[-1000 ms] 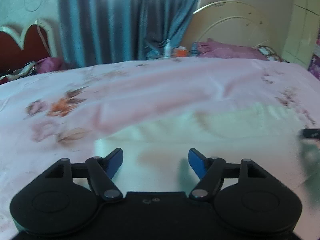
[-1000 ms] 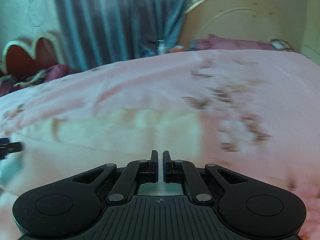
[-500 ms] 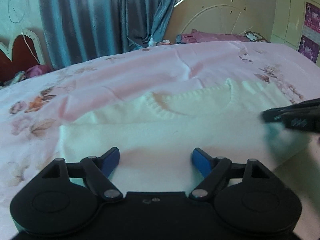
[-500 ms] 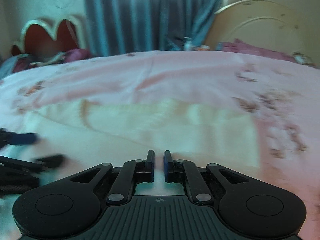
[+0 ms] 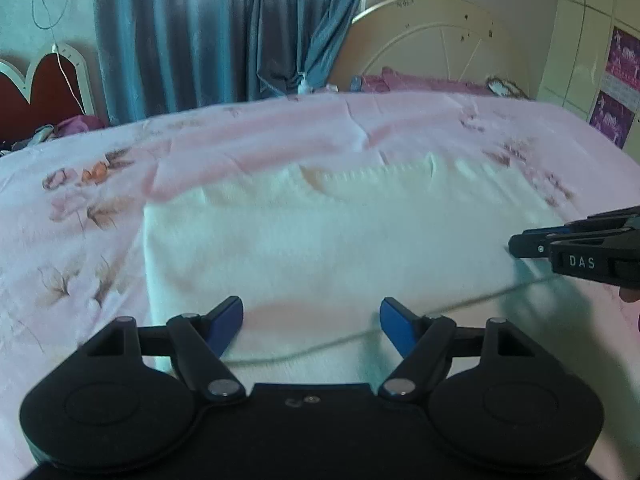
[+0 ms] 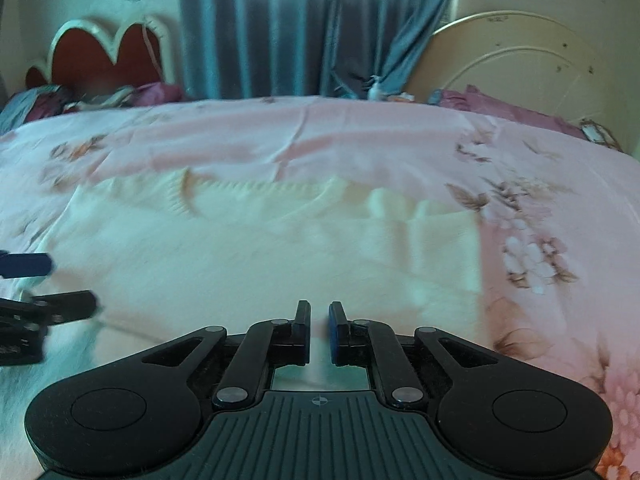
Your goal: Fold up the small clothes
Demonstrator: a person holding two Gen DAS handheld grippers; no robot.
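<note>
A small cream knitted sweater (image 5: 320,236) lies flat on the pink floral bed sheet (image 5: 80,208), its ribbed neckline at the far side. It also shows in the right wrist view (image 6: 260,256). My left gripper (image 5: 311,318) is open and empty, hovering over the sweater's near edge. My right gripper (image 6: 319,330) has its jaws nearly together with a narrow gap, holding nothing, over the sweater's near right part. The right gripper shows at the right edge of the left wrist view (image 5: 516,246). The left gripper's fingers (image 6: 60,304) show at the left edge of the right wrist view.
Blue curtains (image 5: 224,32) hang behind the bed. A red headboard (image 6: 104,52) stands at the far left and a cream round headboard (image 5: 440,48) at the far right. Purple pillows (image 6: 508,110) and small bottles (image 5: 304,86) lie at the far edge.
Both grippers have drawn back and shifted, so the whole sweater now sits in front of them. The right gripper's jaws have opened slightly. The left gripper stays open.
</note>
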